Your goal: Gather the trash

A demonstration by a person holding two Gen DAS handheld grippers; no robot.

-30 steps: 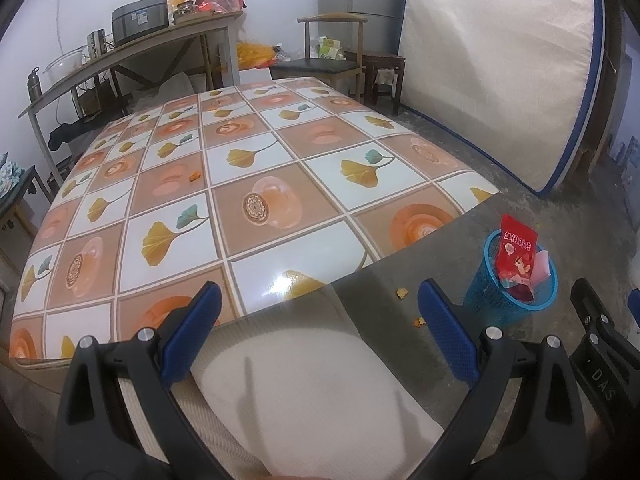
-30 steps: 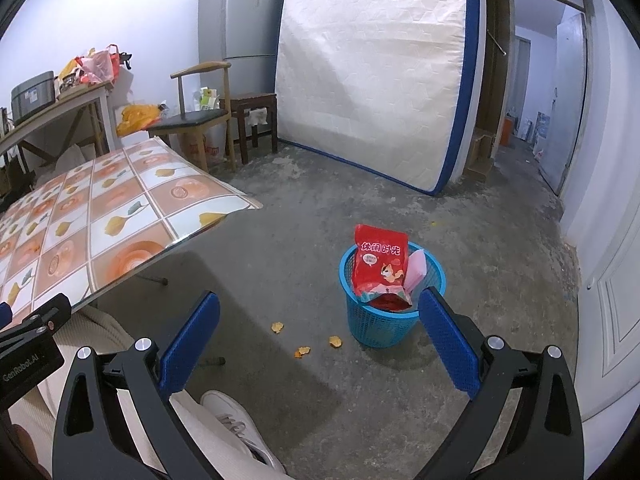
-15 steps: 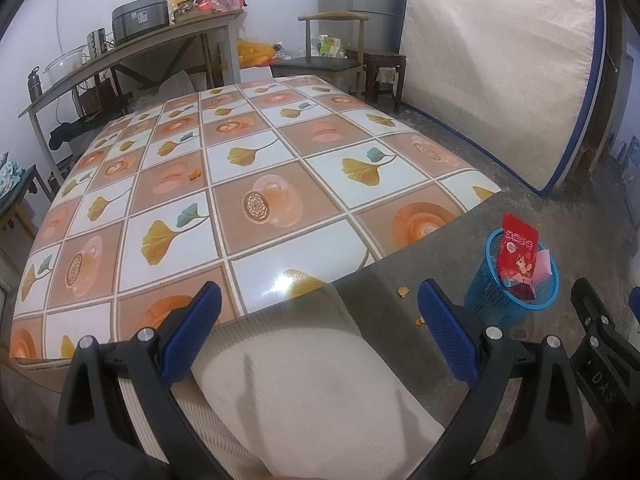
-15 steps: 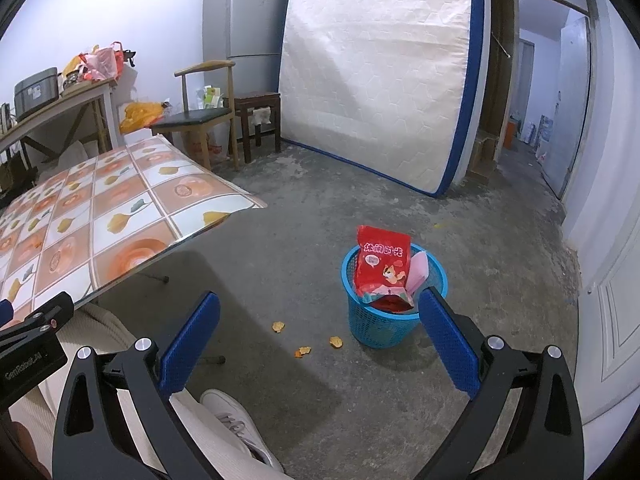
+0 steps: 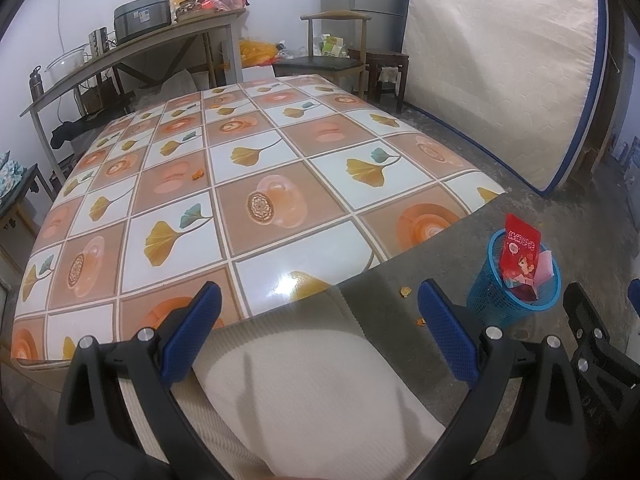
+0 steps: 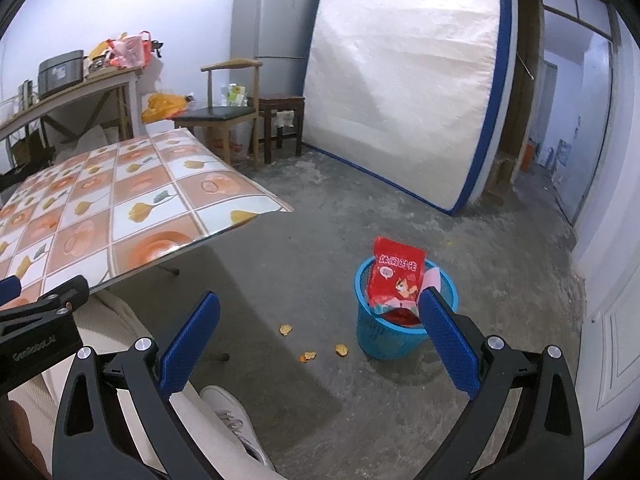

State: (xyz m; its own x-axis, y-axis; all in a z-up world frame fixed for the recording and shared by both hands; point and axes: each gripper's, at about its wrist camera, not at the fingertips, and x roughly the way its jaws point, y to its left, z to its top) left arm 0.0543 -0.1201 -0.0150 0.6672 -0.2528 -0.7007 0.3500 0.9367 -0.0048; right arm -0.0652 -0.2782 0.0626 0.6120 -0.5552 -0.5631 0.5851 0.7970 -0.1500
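A blue mesh trash basket (image 6: pixel 374 330) stands on the concrete floor with a red snack bag (image 6: pixel 396 276) sticking up out of it; it also shows in the left wrist view (image 5: pixel 486 298). Small orange scraps (image 6: pixel 285 329) lie on the floor left of the basket. One orange scrap (image 5: pixel 196 176) lies on the patterned table (image 5: pixel 248 184). My left gripper (image 5: pixel 318 330) is open and empty over the table's near edge and my lap. My right gripper (image 6: pixel 318 330) is open and empty above the floor, short of the basket.
A wooden chair (image 6: pixel 224 114), a small stool (image 6: pixel 282 120), a fridge (image 6: pixel 276 28) and a mattress (image 6: pixel 404 76) leaning on the wall stand at the back. A cluttered side shelf (image 5: pixel 132 50) runs behind the table. My leg and shoe (image 6: pixel 230 416) are below the right gripper.
Both views have shifted very slightly; the basket sits a little lower and further off in both views. Both grippers stay open and empty.
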